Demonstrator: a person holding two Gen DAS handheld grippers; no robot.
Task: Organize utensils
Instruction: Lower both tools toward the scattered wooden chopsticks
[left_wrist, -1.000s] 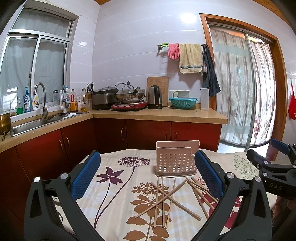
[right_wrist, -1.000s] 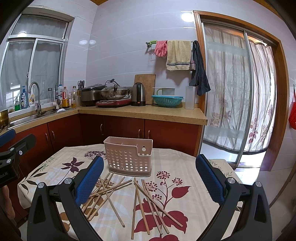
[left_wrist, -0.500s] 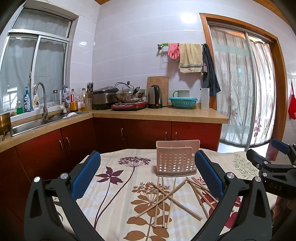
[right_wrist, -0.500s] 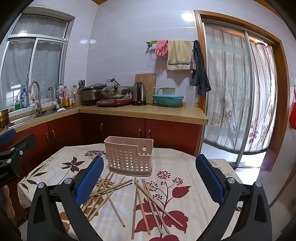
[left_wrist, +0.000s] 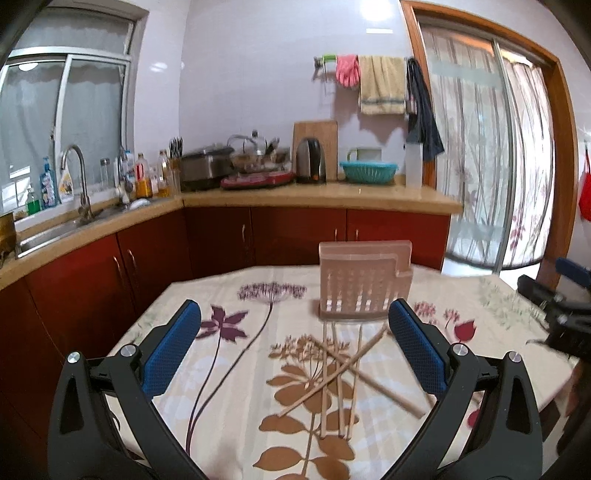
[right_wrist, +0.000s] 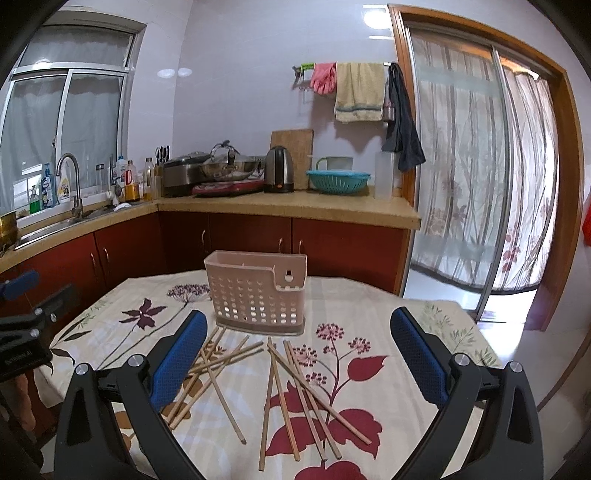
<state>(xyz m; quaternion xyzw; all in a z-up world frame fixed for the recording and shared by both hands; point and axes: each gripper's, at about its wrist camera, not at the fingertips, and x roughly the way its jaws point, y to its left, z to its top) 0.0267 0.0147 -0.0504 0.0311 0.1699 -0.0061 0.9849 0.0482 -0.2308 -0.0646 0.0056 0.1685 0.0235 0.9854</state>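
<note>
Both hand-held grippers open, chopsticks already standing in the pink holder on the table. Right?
Not quite. The chopsticks lie scattered on the tablecloth in front of the pink holder, not in it; the right wrist view shows this. Both hand-held grippers, left and right, are open.

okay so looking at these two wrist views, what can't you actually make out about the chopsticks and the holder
- Left wrist view: motion blur smears the chopsticks and holder; the right finger of the left gripper covers some sticks.
- Right wrist view: the left finger of the right gripper hides part of the left pile.
- Holder's inside: its walls block it in both views.
</note>
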